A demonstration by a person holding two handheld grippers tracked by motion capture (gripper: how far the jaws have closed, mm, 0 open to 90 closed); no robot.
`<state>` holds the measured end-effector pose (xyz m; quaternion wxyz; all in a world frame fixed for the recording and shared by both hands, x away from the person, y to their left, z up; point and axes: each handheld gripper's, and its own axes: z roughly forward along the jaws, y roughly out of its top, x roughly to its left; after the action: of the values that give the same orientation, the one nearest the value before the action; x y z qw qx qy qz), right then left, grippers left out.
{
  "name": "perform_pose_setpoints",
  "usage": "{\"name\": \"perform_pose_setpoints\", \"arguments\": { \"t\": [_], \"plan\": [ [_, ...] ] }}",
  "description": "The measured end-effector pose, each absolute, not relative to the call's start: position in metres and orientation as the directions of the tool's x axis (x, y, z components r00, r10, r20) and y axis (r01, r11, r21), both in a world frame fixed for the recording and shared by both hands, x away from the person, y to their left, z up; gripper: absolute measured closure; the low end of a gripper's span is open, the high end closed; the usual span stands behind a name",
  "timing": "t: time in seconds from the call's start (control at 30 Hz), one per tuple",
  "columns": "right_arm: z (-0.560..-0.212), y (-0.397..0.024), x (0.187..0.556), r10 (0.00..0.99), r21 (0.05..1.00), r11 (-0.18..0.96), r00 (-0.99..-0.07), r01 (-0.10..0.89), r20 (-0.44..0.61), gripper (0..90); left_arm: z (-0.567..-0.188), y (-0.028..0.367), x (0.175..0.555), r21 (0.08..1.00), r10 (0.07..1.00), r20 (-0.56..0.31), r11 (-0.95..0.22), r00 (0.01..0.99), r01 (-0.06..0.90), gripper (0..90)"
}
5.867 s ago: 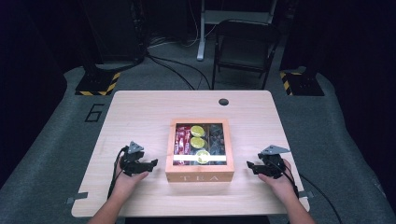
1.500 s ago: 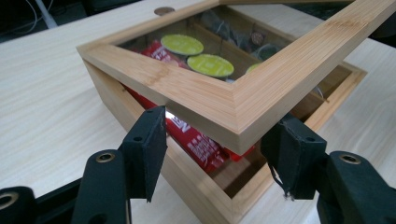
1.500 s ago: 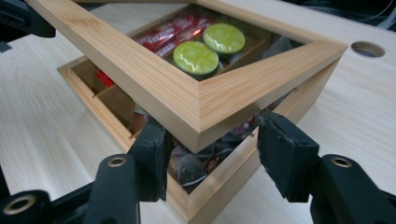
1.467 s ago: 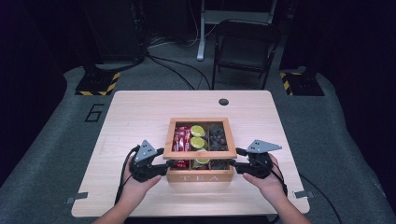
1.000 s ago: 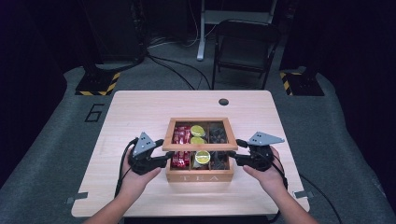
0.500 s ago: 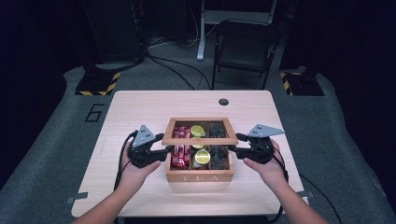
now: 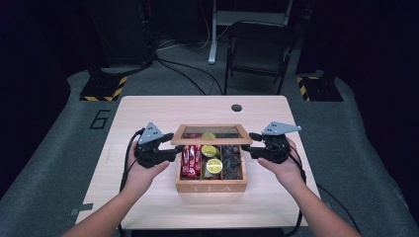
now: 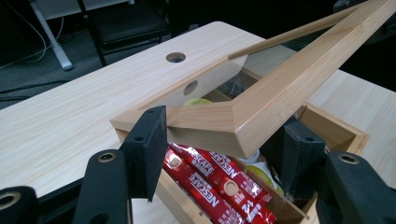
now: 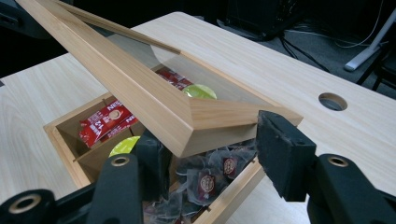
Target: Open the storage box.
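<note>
A wooden box point(image 7: 211, 187) marked TEA stands at the middle front of the table. Its glass-windowed lid point(image 7: 211, 141) is raised on its rear hinge, front rail up. My left gripper point(image 7: 175, 148) is shut on the lid's front left corner point(image 8: 280, 88), and my right gripper point(image 7: 247, 147) is shut on the front right corner point(image 9: 140, 93). Inside lie red coffee sticks point(image 7: 190, 160) at the left, round green-yellow pods point(image 7: 213, 166) in the middle and dark tea bags point(image 7: 231, 160) at the right. The sticks point(image 8: 210, 186) and tea bags point(image 9: 205, 182) show under the lifted lid.
A round cable hole point(image 7: 236, 107) sits in the table point(image 7: 148, 113) near its far edge. A dark chair point(image 7: 257, 49) stands beyond the table. Bare tabletop lies left, right and behind the box. Cables trail from both grippers toward the front edge.
Both grippers came in from the table's sides to the box's front corners, closed on the lid, and have swung it upward and back, opening the box.
</note>
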<state>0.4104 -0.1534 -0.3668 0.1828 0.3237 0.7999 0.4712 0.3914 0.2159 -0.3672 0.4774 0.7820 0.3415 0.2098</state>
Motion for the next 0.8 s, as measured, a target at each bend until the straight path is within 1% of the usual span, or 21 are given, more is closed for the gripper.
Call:
{"name": "perform_pose_setpoints", "arguments": {
  "t": [0.13,0.37,0.6,0.8],
  "plan": [
    [-0.363,-0.153,0.414,0.689,0.874,0.347,-0.724,0.340,0.008,47.7,-0.363,0.215,0.398,0.887,0.736,0.005,-0.316,0.677,0.337,42.2],
    [-0.358,-0.153,0.421,0.695,0.883,0.317,-0.718,0.346,0.032,47.7,-0.357,0.214,0.405,0.888,0.739,0.022,-0.324,0.674,0.327,42.6],
    [-0.351,-0.151,0.432,0.701,0.888,0.316,-0.713,0.334,0.019,48.5,-0.350,0.211,0.415,0.895,0.746,0.051,-0.329,0.664,0.301,43.0],
    [-0.347,-0.151,0.441,0.701,0.890,0.311,-0.713,0.333,0.022,49.3,-0.348,0.210,0.423,0.902,0.753,0.059,-0.322,0.655,0.289,44.3]
  ]
}}
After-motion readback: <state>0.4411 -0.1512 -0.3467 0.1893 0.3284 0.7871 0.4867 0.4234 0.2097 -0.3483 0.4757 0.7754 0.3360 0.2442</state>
